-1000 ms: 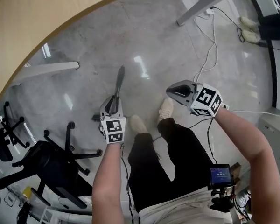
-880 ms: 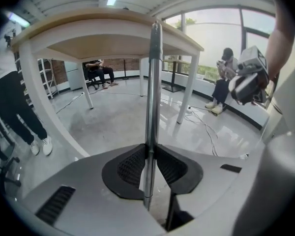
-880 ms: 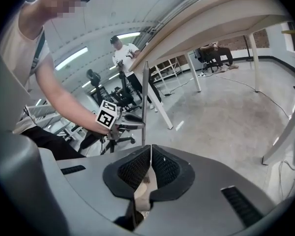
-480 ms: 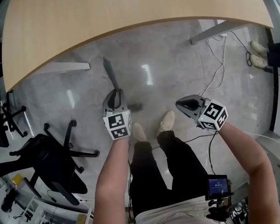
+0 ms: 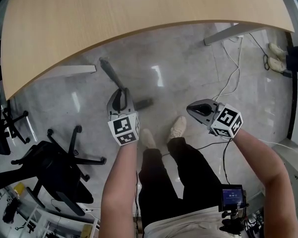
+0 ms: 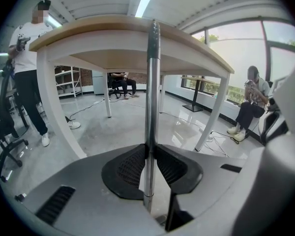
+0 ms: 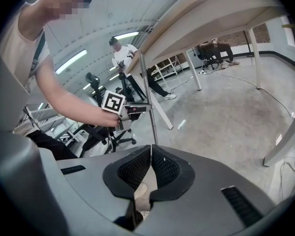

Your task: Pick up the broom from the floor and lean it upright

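Observation:
The broom is a grey metal pole (image 6: 151, 92) that stands nearly upright between the jaws of my left gripper (image 6: 150, 150), which are shut on it. Its top end reaches the rim of the wooden table (image 6: 113, 28). In the head view the pole (image 5: 111, 75) slants up and left from the left gripper (image 5: 120, 97) toward the table edge, and a dark stretch of the broom (image 5: 144, 103) shows just right of that gripper. My right gripper (image 5: 192, 109) hangs off to the right, apart from the broom, shut with nothing between its pads (image 7: 151, 154).
The curved wooden table (image 5: 139, 9) fills the far side on white legs (image 5: 233, 31). A black office chair (image 5: 49, 170) stands at the left. White cables (image 5: 228, 78) trail on the grey floor at the right. Two people (image 6: 253, 107) are nearby.
My left gripper has lifted the pole and carried it toward the table. The pole's top end has swung left, up to the table edge. The right gripper has barely moved.

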The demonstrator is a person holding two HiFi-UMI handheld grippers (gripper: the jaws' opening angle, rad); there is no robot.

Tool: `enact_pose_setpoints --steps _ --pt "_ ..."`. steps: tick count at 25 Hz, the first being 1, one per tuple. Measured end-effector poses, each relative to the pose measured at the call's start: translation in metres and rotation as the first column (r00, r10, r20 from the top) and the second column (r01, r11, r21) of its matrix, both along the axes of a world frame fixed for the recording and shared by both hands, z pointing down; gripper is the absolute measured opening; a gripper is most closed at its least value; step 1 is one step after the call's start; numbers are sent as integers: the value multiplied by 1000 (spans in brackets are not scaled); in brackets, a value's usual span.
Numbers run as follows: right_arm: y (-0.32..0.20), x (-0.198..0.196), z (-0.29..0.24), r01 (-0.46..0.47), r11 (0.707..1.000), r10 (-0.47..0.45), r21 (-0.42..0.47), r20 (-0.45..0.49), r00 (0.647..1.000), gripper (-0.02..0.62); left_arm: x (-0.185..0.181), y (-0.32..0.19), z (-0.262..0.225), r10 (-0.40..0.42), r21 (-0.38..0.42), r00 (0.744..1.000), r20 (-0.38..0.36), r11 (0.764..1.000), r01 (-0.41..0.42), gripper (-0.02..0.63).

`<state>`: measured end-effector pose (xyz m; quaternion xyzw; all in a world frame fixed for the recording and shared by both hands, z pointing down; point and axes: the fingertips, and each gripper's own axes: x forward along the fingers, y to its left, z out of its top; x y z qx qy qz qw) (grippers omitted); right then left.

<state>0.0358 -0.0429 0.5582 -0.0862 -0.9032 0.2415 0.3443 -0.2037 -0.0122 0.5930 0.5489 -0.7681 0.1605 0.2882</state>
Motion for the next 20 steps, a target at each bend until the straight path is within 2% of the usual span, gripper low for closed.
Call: enact_pose_setpoints --steps 10,20 --pt "-11 -28 -12 19 1000 -19 1 43 999 20 -5 -20 -8 10 19 1000 15 1000 -10 77" --pt "-17 -28 -11 12 1000 -12 1 35 999 20 -15 -33 -15 11 42 1000 26 999 -12 77"
